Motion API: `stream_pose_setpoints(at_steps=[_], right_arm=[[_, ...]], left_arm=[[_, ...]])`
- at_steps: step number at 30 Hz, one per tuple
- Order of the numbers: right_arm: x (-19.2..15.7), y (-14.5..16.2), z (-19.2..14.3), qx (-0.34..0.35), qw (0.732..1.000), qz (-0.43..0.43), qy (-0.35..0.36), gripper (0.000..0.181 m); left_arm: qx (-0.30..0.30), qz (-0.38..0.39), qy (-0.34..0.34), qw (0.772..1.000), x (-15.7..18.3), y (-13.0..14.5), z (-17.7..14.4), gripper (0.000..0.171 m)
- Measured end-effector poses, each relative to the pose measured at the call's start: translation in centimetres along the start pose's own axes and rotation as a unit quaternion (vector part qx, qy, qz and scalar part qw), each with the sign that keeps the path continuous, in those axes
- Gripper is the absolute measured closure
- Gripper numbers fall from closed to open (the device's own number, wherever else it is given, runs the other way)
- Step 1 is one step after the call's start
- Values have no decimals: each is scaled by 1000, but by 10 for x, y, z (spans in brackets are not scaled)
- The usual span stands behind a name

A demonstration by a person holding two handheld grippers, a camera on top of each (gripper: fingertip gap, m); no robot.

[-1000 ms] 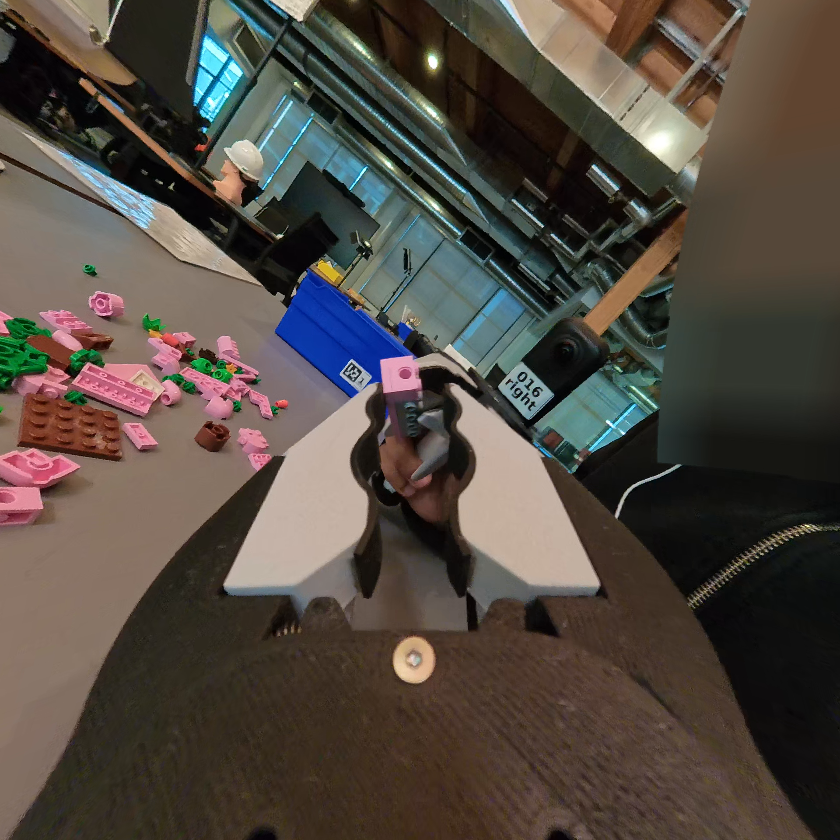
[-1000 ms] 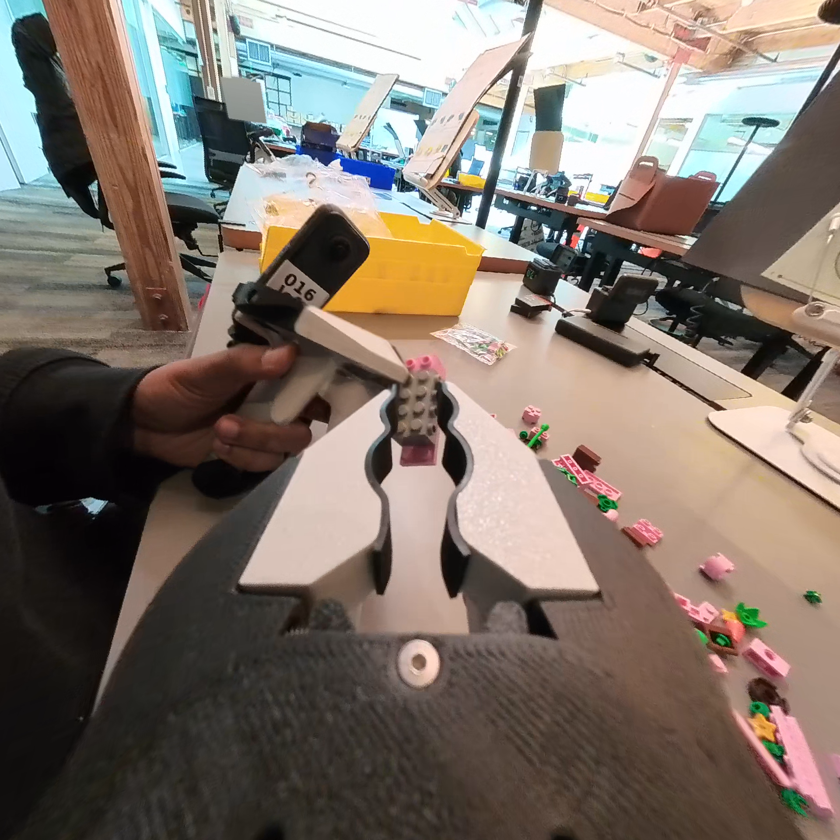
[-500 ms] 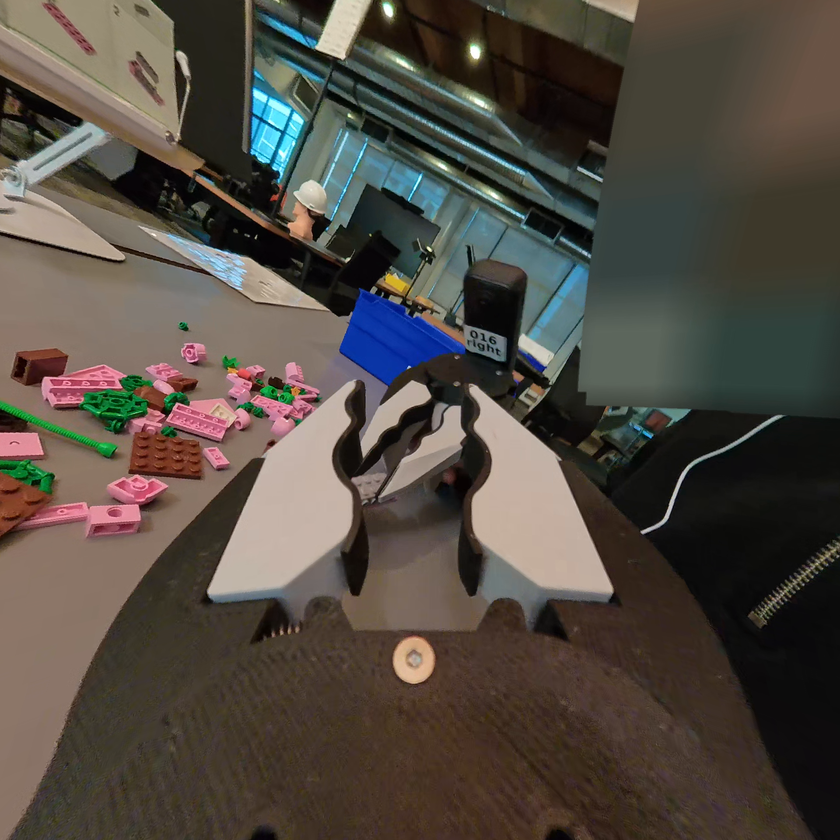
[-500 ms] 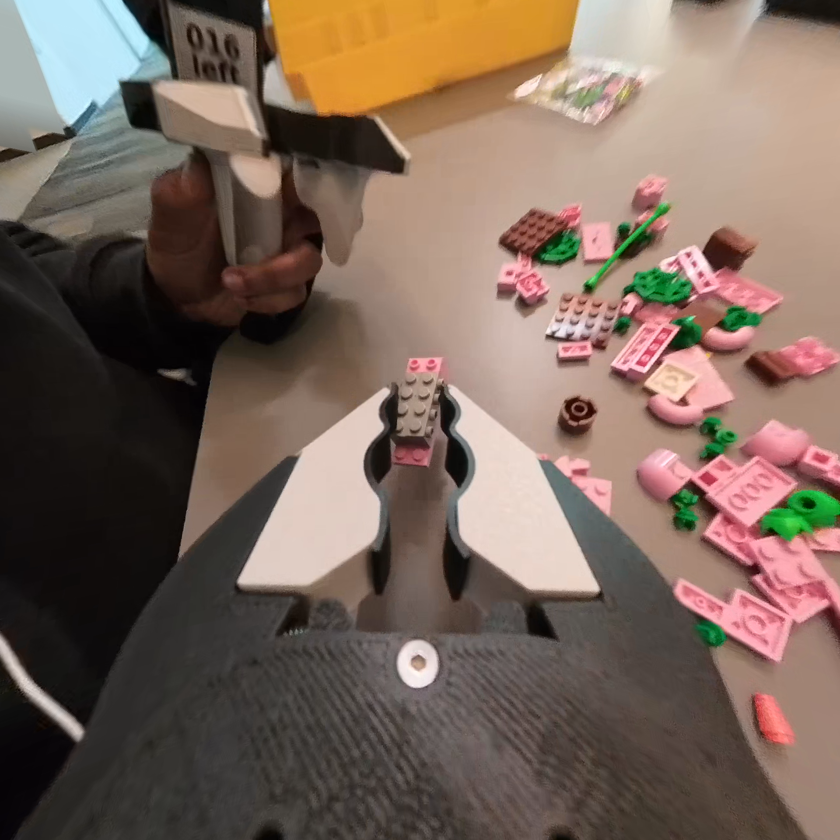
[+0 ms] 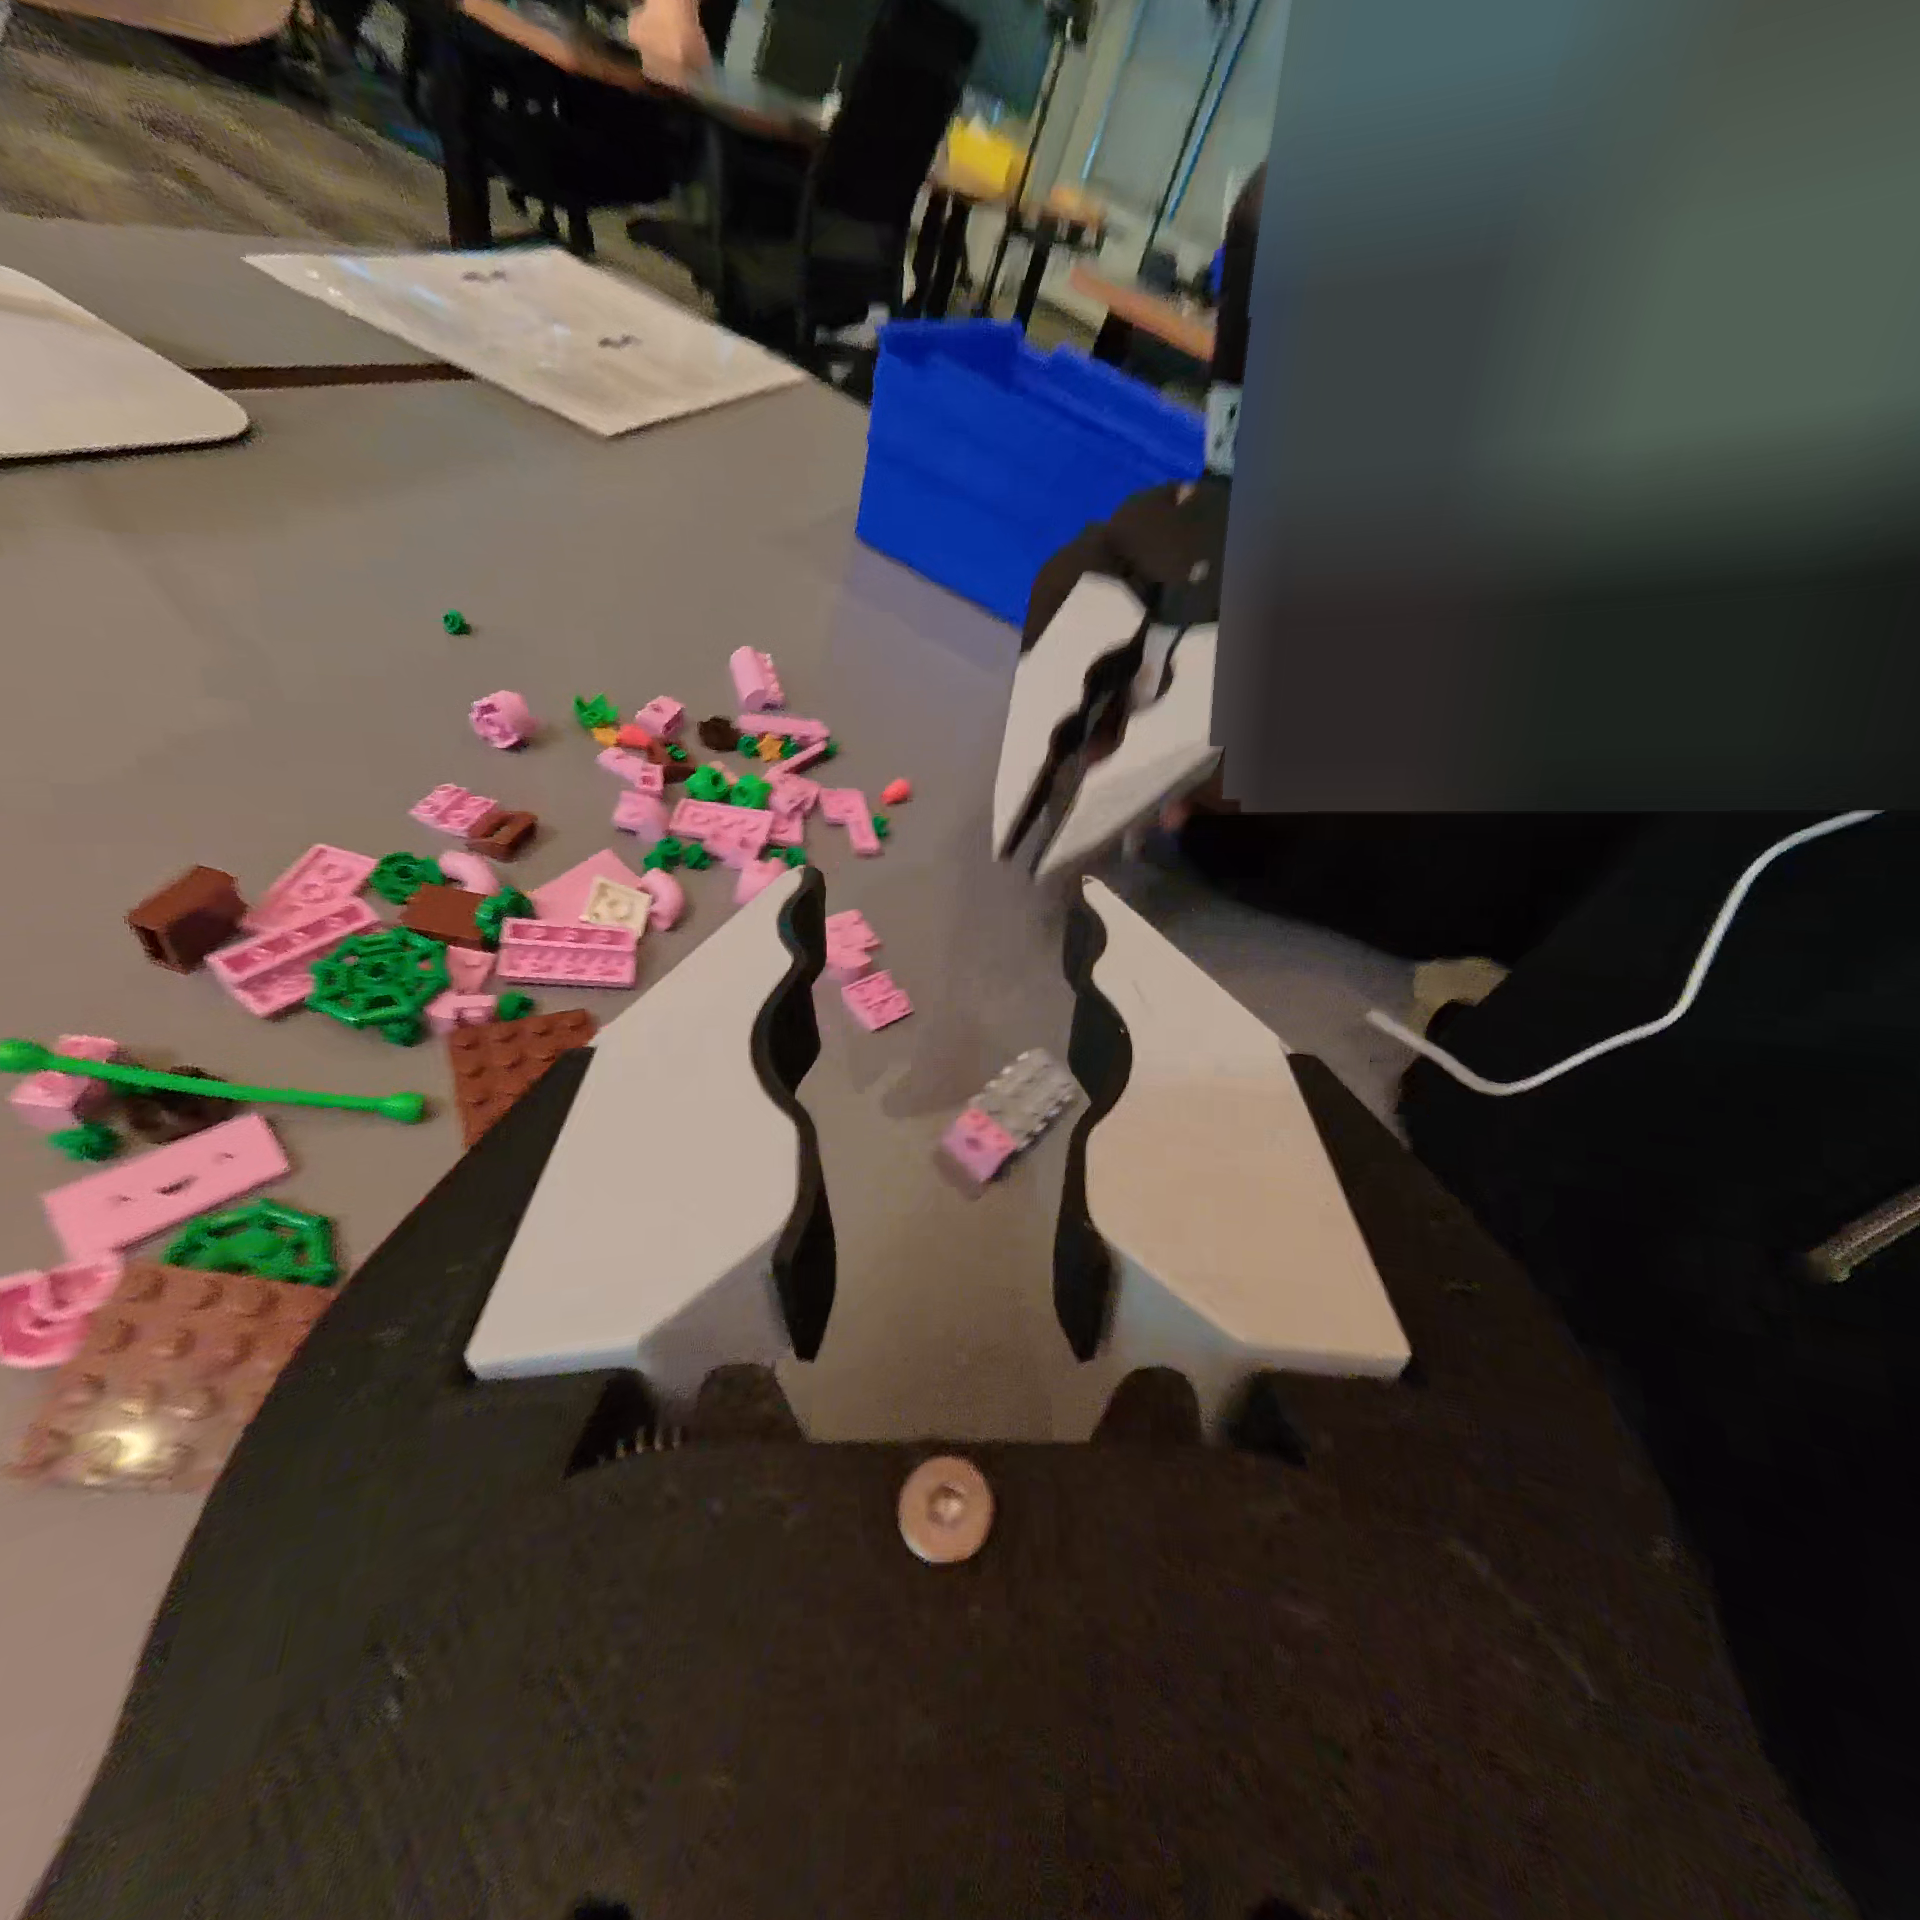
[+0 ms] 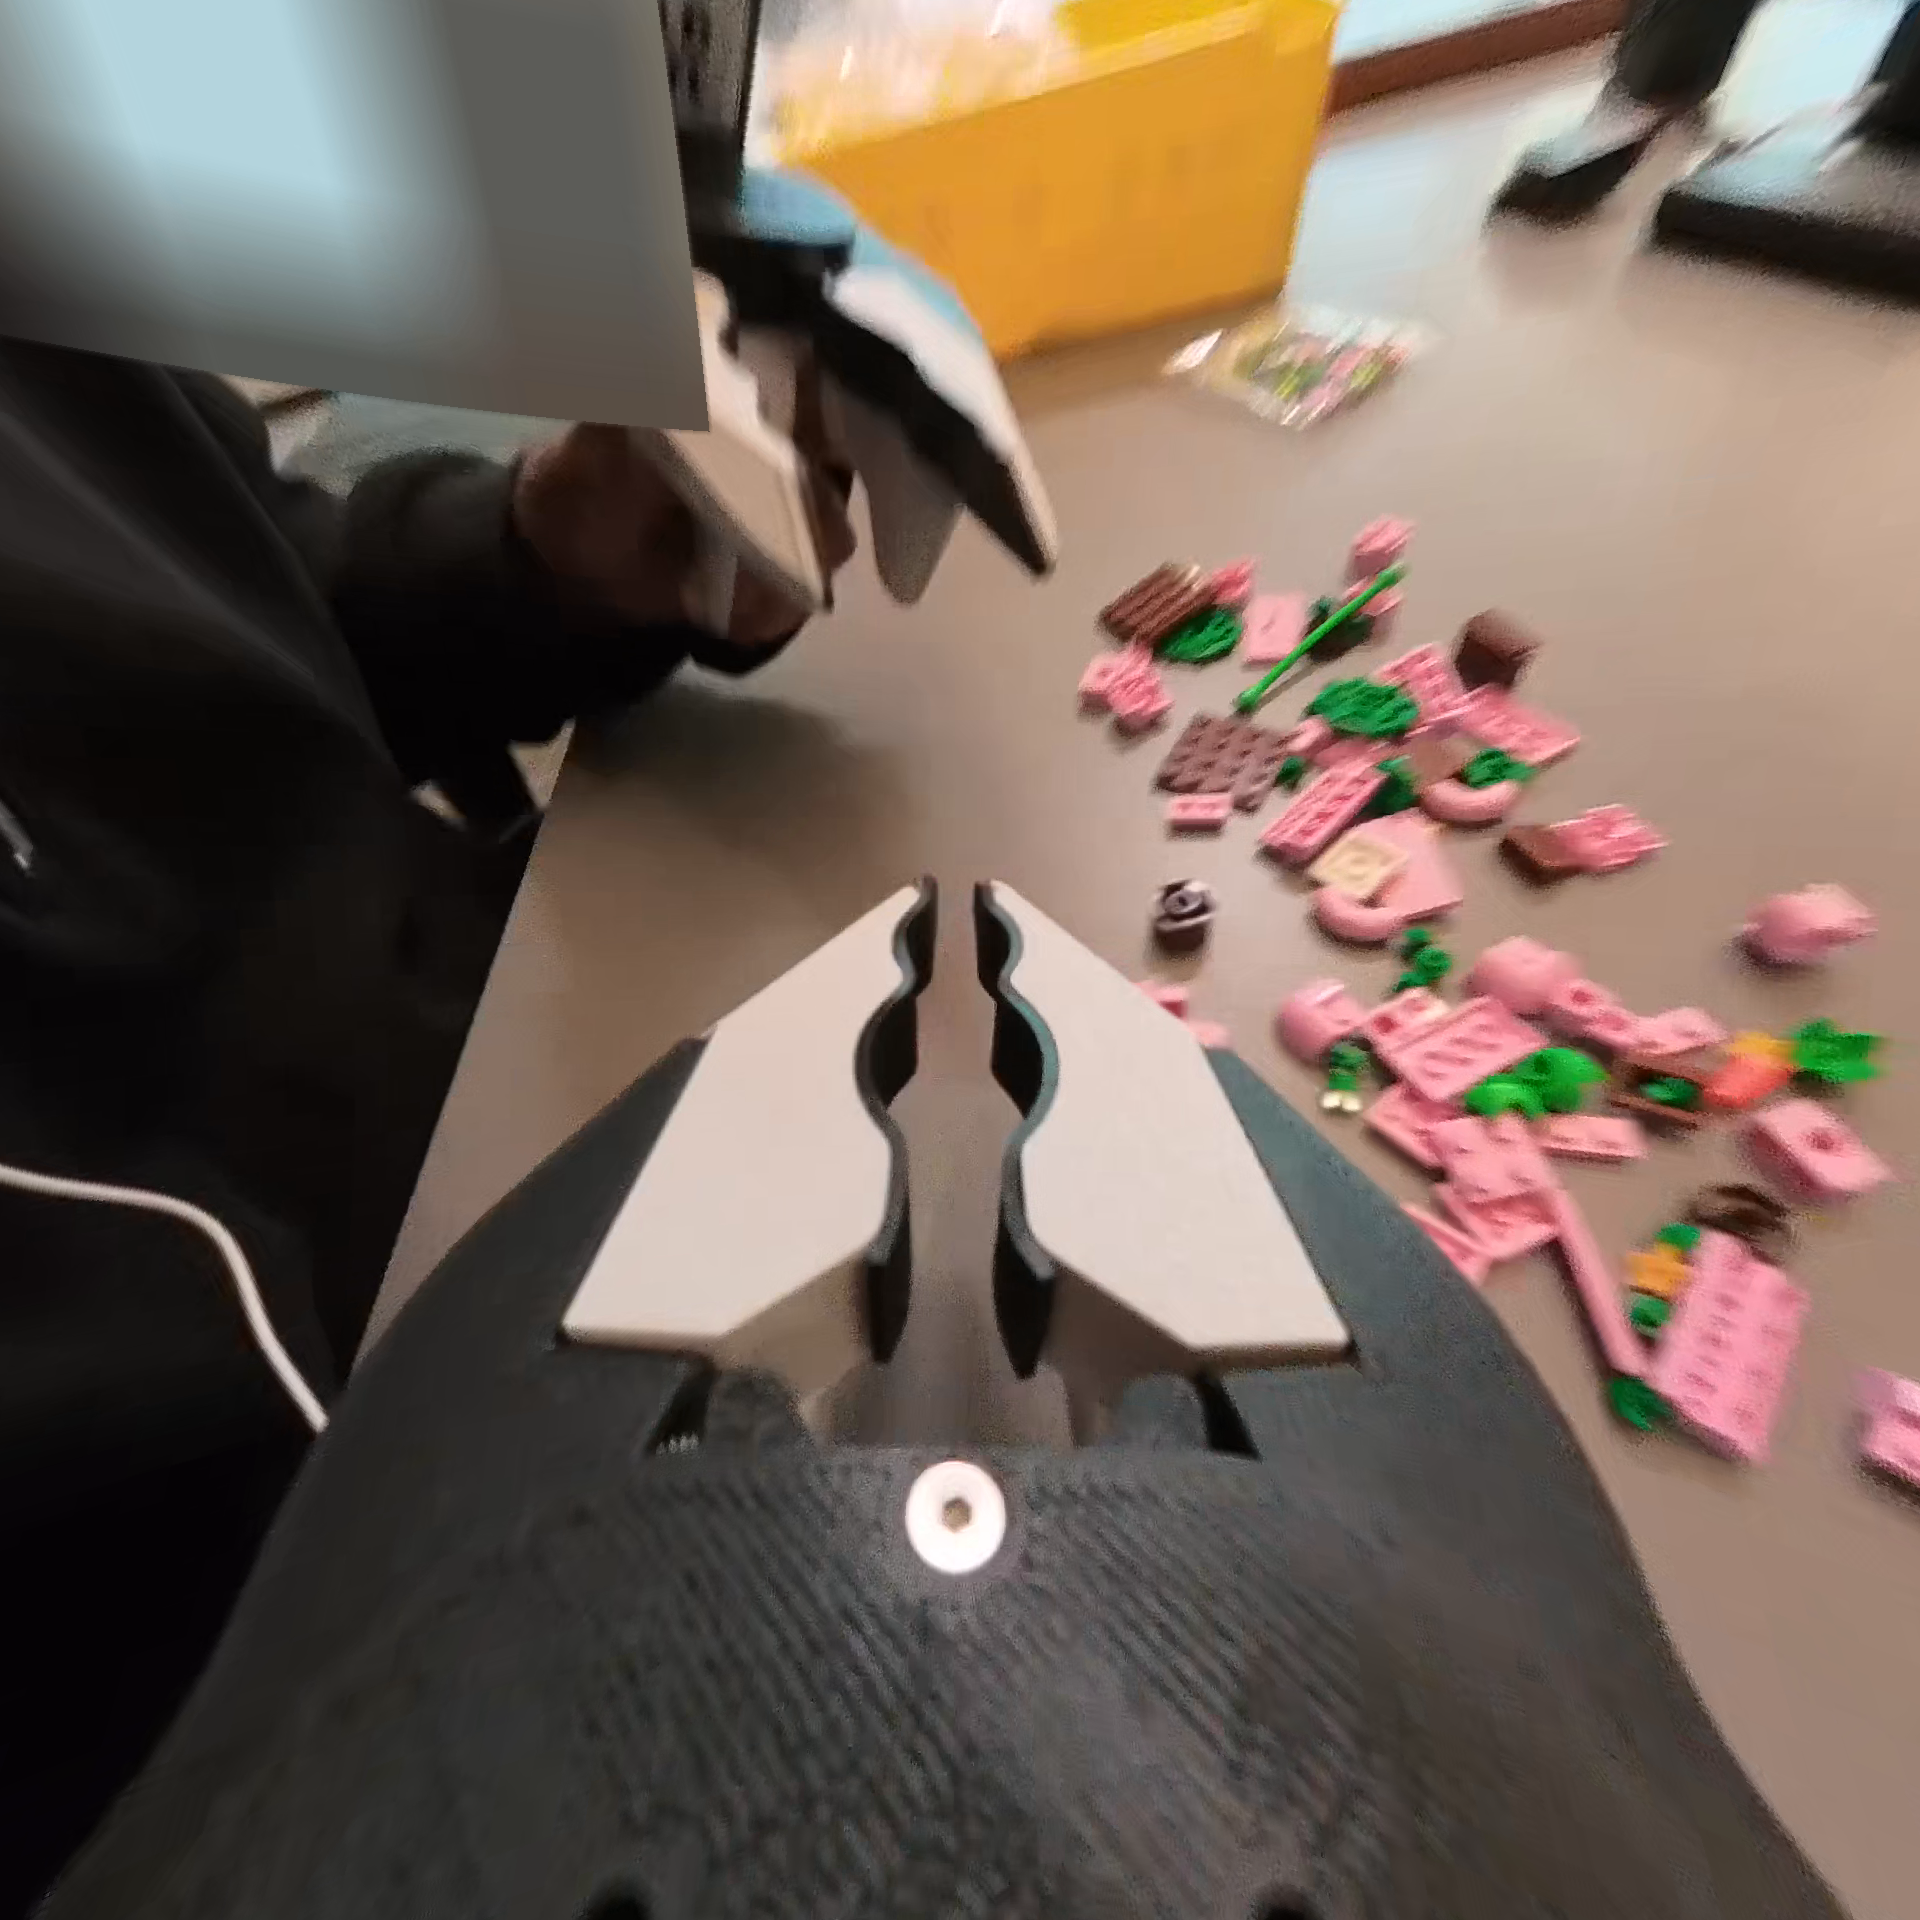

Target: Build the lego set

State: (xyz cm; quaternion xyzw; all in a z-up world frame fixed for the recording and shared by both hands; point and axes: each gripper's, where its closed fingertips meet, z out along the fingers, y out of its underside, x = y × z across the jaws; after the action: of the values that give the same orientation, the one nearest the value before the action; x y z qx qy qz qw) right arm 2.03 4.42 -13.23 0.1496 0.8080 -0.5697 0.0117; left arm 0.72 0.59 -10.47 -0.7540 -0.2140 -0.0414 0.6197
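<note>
A small assembly of a grey plate on a pink brick (image 5: 1006, 1117) lies on the grey table (image 5: 312, 582), between the fingers of my left gripper (image 5: 948, 888). That gripper is open wide, empty and apart from the assembly. My right gripper (image 6: 954, 894) is shut to a thin slit and empty. It hovers over the table's near edge. It also shows in the left wrist view (image 5: 1029, 857), just beyond the assembly. The right wrist view does not show the assembly. Loose pink, green and brown pieces (image 5: 582, 894) lie to the left of it and show in the right wrist view (image 6: 1455, 883).
A large brown plate (image 5: 177, 1361) and a green stem (image 5: 208, 1086) lie at the near left. A blue bin (image 5: 997, 457) and a white sheet (image 5: 540, 332) lie farther back. A yellow bin (image 6: 1091, 187) and a bag of parts (image 6: 1299, 364) are beyond the pile. A person's dark sleeve (image 6: 208, 727) is at the table edge. The grippers' ends are close to 6 centimetres from one another.
My right gripper has let go of the grey-and-pink assembly, which now lies on the table, and has closed. My left gripper has tilted down over the assembly and opened wider.
</note>
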Motion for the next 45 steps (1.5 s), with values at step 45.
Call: stream_pose_setpoints(at_steps=[45], right_arm=[[77,-22,-59,99,962,-75,243,154]], left_arm=[[55,65,87,993,2,-27,9,136]])
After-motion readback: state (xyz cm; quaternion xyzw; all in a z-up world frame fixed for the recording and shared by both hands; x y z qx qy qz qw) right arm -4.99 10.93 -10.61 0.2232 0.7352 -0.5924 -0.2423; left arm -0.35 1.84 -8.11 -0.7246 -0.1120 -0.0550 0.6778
